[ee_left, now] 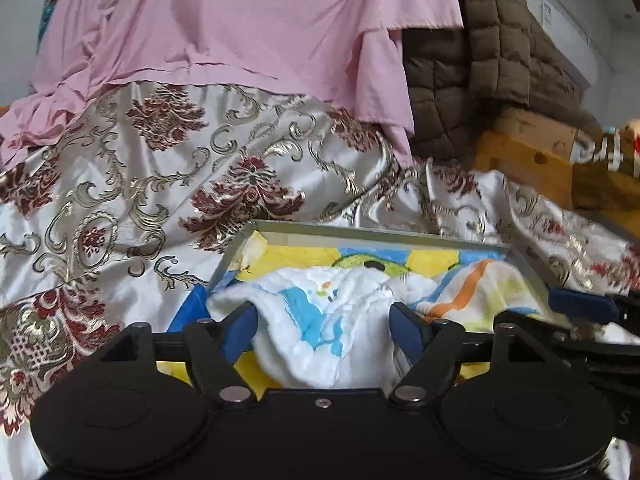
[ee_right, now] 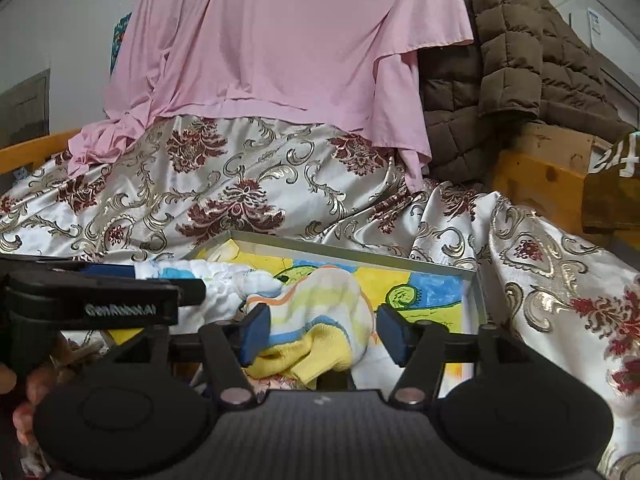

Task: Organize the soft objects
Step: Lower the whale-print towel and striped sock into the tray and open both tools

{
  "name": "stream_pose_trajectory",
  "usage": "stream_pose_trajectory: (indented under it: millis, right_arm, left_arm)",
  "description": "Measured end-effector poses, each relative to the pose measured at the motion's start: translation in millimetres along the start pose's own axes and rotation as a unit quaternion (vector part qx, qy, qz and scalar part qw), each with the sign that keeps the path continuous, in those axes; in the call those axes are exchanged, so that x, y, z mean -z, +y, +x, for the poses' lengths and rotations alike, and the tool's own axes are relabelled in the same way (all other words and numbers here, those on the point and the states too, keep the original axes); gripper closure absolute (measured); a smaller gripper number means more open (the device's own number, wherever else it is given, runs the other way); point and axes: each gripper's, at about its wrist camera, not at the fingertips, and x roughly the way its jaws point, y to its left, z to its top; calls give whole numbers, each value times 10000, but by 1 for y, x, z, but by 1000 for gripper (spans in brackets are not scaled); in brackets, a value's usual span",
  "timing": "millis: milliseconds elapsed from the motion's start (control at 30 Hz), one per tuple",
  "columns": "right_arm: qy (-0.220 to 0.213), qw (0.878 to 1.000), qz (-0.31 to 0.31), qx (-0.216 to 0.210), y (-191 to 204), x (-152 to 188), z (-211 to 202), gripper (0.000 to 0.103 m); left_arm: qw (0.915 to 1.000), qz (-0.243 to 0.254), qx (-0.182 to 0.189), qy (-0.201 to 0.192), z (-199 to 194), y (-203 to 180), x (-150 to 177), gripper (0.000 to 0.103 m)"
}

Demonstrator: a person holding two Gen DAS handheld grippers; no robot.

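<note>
A shallow grey-rimmed tray (ee_left: 360, 234) (ee_right: 352, 254) lined with a bright yellow and blue drawing lies on the bed. In it is a crumpled white cloth with blue print (ee_left: 320, 320) (ee_right: 224, 280). My left gripper (ee_left: 324, 330) stands open around that cloth, which bulges between its blue pads. Beside it is a yellow cloth with orange and blue stripes (ee_right: 320, 304) (ee_left: 476, 296). It sits loosely between the pads of my open right gripper (ee_right: 325, 334). The two grippers are side by side over the tray, left gripper's fingers (ee_right: 188, 290) showing in the right wrist view.
A shiny cream bedcover with dark red flowers (ee_left: 140, 184) surrounds the tray. A pink sheet (ee_left: 240, 32) drapes over the back, and a brown quilted jacket (ee_left: 480, 60) hangs at the right above a wooden bed frame (ee_left: 520, 160). A person's hand (ee_right: 28, 400) shows at lower left.
</note>
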Motion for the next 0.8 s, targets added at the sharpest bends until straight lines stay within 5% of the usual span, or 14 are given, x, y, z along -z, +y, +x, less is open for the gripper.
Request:
stream_pose_trajectory:
  millis: [133,300,800]
  right_arm:
    - [-114,9996,267,-32,-3,-3,-17,18]
    - [-255,9987,446,-22,-3,-13,-43,13]
    - [-857,9949,525,-4,18,-34,-143,1]
  left_arm:
    - [9993,-220,-28,-305,-23,6,0,15]
    - [9975,-344,-111,-603,-54,13,-5,5]
    - [9920,-603,-132,-1104,-160,26,-4,1]
